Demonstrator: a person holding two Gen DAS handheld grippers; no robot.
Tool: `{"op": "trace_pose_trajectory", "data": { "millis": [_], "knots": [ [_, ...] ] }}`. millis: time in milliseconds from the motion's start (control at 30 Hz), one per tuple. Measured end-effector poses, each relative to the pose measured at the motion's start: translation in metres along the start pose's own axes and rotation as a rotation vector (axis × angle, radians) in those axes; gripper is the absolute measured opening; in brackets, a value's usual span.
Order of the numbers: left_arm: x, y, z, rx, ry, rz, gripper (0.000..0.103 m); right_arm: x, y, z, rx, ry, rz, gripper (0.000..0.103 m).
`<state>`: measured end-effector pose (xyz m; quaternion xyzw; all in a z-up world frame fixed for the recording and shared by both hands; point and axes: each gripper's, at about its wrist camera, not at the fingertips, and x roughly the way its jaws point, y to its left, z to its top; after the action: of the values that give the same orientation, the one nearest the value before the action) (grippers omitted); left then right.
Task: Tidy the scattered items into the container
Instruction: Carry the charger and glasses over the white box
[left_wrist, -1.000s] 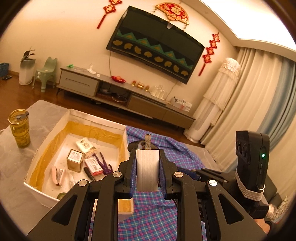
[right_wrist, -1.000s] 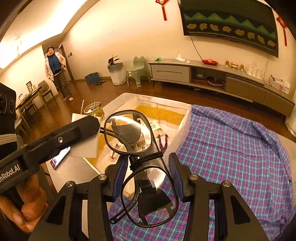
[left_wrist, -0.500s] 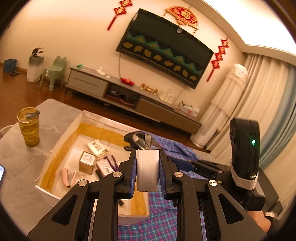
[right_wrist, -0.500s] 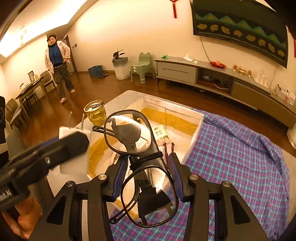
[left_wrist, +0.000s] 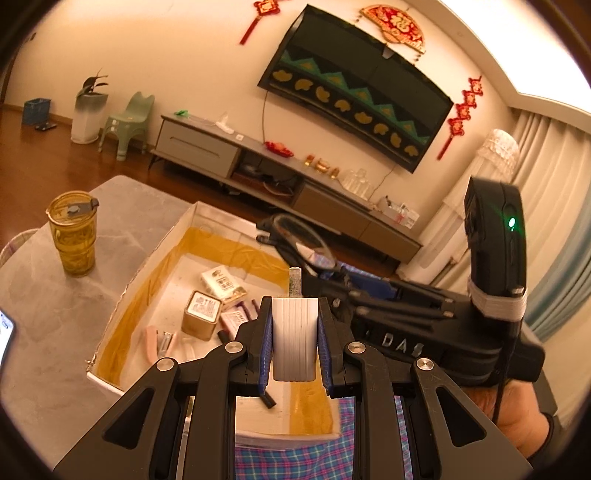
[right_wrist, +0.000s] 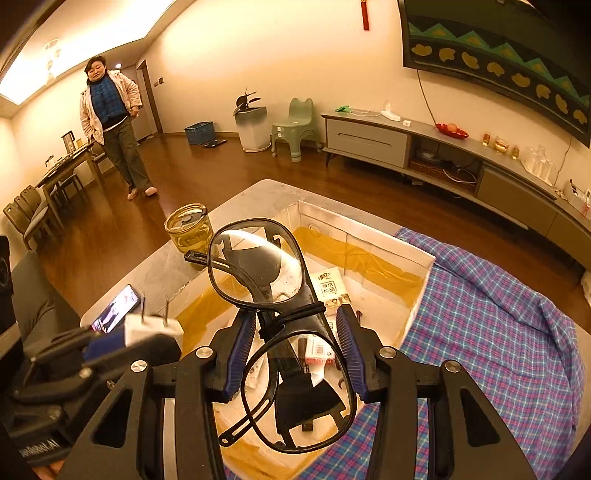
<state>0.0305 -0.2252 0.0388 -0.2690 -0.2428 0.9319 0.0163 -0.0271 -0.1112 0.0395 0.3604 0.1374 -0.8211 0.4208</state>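
Observation:
My left gripper (left_wrist: 294, 345) is shut on a white plug adapter (left_wrist: 294, 332) with metal prongs pointing up, held above the near edge of the white box (left_wrist: 166, 243). It also shows in the right wrist view (right_wrist: 151, 326). My right gripper (right_wrist: 291, 354) is shut on black-framed glasses (right_wrist: 258, 266), held above the box (right_wrist: 424, 258); the glasses also show in the left wrist view (left_wrist: 295, 240). Inside the box lie a gold tin (left_wrist: 201, 312), a white packet (left_wrist: 221, 282), a pink stapler (left_wrist: 157, 341) and other small items.
A lidded glass of yellow drink (left_wrist: 74, 236) and a phone (right_wrist: 116, 308) sit on the grey table left of the box. A plaid cloth (right_wrist: 498, 332) covers the table right of it. A person (right_wrist: 110, 122) stands across the room.
Both grippers have moved left and forward over the box, each still holding its item. The right gripper with the glasses now reaches over the box's far side in the left wrist view.

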Motion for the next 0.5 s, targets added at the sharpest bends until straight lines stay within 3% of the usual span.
{"op": "trace_pose_trajectory", "data": {
  "millis": [500],
  "knots": [
    [0.047,0.009,-0.003,0.01,0.088,0.075,0.021,0.046,-0.014,0.03,-0.012,0.081,0.039,0.047]
  ]
}}
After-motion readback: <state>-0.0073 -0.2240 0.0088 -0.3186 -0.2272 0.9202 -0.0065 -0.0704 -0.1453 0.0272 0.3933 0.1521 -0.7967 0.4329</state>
